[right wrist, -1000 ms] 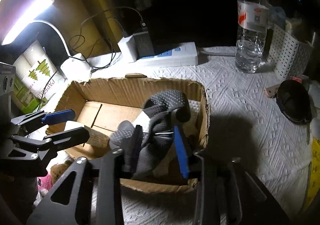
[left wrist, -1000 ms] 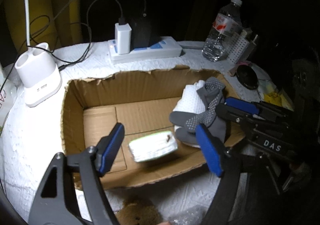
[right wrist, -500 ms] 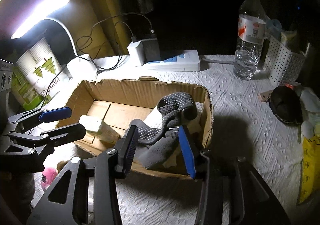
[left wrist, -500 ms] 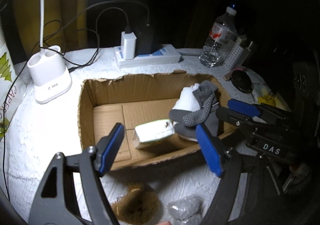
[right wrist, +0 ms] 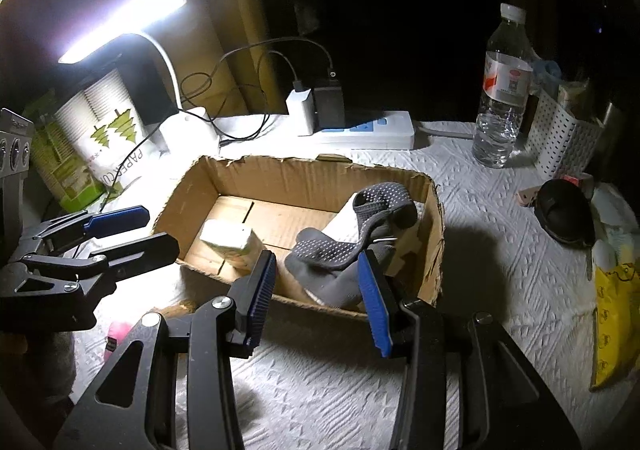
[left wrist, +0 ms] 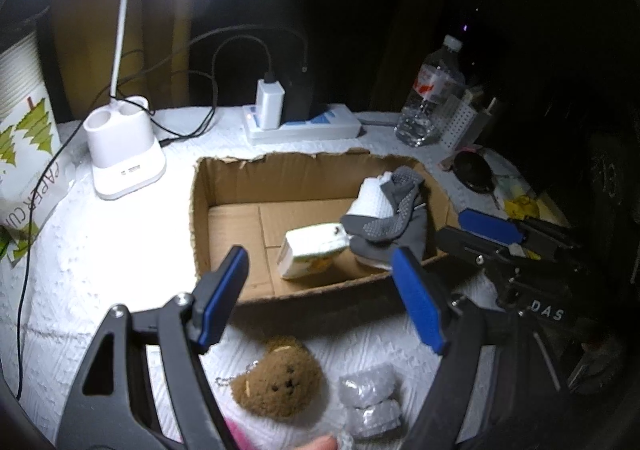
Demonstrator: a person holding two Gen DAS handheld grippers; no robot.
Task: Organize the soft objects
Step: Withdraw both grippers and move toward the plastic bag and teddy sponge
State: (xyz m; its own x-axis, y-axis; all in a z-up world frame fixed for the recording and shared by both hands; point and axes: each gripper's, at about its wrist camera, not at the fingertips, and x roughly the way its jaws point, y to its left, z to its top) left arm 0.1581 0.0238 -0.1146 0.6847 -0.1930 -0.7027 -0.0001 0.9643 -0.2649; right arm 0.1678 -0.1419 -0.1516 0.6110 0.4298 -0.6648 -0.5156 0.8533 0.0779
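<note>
Our left gripper (left wrist: 320, 298), fingers spread and empty, sits nearest the brown plush bear (left wrist: 278, 382) lying just below; our right gripper (right wrist: 316, 290) is parted, empty.

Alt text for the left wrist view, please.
The left gripper hangs open and empty before a cardboard box holding a tissue pack and grey socks. A brown plush toy lies on the white cloth nearer the camera.
</note>
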